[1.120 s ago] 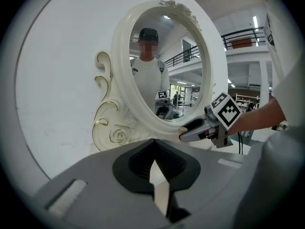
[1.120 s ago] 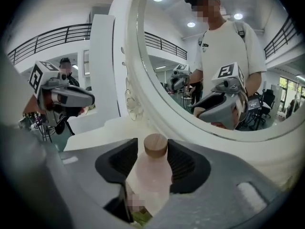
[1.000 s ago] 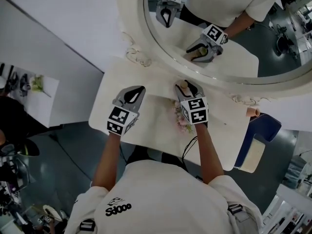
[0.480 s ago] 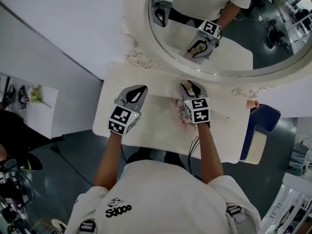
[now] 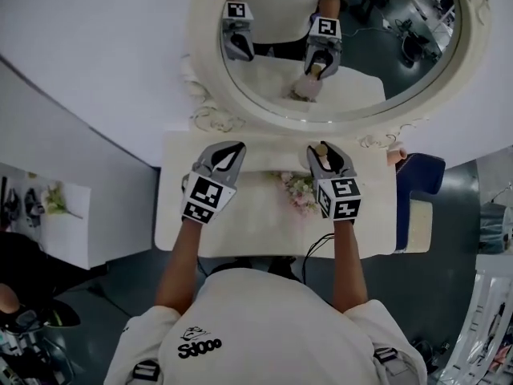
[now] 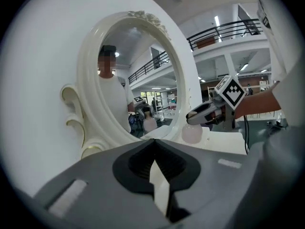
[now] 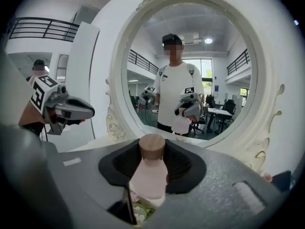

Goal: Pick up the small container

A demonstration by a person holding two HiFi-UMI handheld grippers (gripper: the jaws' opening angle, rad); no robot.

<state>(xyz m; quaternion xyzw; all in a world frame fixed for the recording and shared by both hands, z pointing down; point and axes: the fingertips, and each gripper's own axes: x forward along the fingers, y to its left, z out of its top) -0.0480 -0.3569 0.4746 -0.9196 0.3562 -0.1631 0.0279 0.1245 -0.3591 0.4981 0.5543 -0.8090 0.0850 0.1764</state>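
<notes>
Head view: mounted above the person, facing steeply down onto the white table [image 5: 256, 223] and the oval mirror [image 5: 345, 62].

Left gripper view: set close behind the left gripper [image 6: 153, 146], facing nearly level and obliquely at the mirror, with the right gripper [image 6: 206, 112] at frame right.

Right gripper view: set close behind the small container [image 7: 148, 178], facing the mirror squarely.

All three views share the mirror.

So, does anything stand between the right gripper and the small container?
Nothing does. The right gripper has just been closing its jaws, which clamp the small container, wooden cap up, with the flowers showing beneath it.
</notes>
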